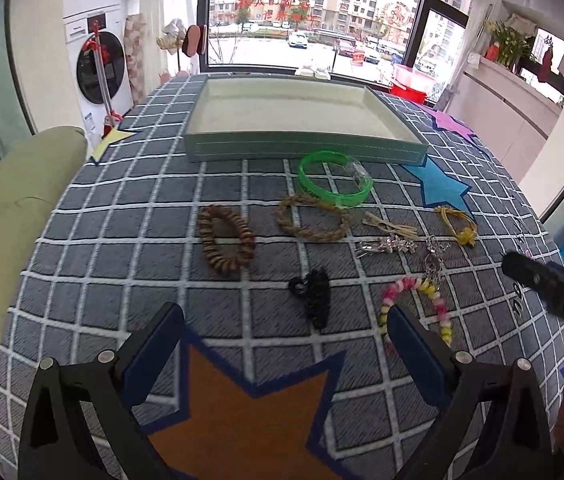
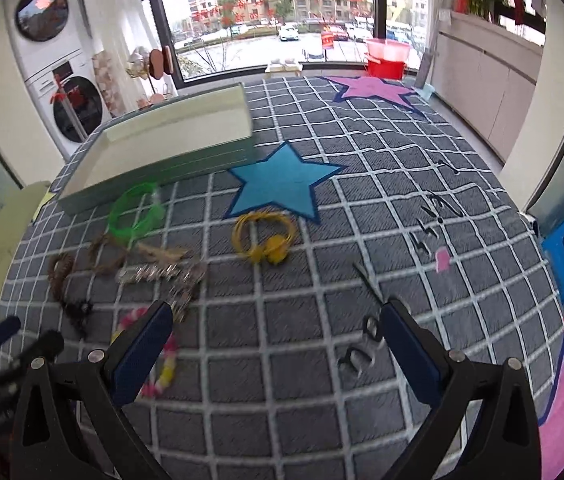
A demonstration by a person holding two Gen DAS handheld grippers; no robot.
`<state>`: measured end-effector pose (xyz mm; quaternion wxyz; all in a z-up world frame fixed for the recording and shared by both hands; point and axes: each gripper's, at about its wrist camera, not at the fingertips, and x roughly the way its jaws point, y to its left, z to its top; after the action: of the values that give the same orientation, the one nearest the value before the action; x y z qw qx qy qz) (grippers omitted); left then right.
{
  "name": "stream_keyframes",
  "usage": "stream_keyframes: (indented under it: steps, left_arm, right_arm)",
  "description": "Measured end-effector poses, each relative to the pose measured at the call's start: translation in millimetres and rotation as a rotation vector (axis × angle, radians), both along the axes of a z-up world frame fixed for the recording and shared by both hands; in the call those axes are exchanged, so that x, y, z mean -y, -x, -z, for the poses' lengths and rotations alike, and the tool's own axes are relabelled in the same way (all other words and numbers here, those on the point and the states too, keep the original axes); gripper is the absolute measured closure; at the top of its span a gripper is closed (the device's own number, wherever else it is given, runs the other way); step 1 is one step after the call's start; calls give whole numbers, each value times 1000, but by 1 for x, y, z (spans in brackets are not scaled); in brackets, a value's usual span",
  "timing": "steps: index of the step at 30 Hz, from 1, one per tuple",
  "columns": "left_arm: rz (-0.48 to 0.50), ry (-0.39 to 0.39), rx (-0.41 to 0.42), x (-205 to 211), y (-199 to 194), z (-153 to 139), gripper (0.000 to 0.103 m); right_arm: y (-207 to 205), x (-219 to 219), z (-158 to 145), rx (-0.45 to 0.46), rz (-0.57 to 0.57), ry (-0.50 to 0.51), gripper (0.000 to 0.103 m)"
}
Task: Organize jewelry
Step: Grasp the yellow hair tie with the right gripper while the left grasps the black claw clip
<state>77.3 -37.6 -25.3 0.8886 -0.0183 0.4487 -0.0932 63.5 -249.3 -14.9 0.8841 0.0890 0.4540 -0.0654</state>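
A grey checked cloth (image 1: 122, 216) with coloured stars covers the table, before a window (image 1: 313, 12) and stacked washing machines (image 1: 96, 44). Window lettering is unreadable. Both the left gripper (image 1: 285, 328) and right gripper (image 2: 278, 328) gape wide, holding nothing.

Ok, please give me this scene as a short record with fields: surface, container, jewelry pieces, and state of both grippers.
surface: grey checked tablecloth with stars
container: green tray, nothing inside, at the far side
jewelry: green bangle, braided rope bracelet, brown bead bracelet, yellow cord bracelet, black hair claw, pink-yellow bead bracelet; all on the cloth, outside the tray
left gripper: open, holds nothing
right gripper: open, holds nothing
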Motion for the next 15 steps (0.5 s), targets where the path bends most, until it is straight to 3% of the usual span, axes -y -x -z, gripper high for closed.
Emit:
stream_keyframes:
  steps: [3,5,10,15]
  left_arm:
    - [11,-8,-27,7,-7,5,5]
    - [12,-13,-34,12,-10,9,13]
    - [21,-33,-54,22,-16,19,14]
    - [22,-46,-69,25,-21,26,17]
  right_arm:
    - [-21,14,6,-25,21,-36,0]
    - [-32,21,11,-40,35,-54,0]
    - [-60,23,27,-83,11,-76,12]
    - [-75,7,41,-108,-37,-12,21]
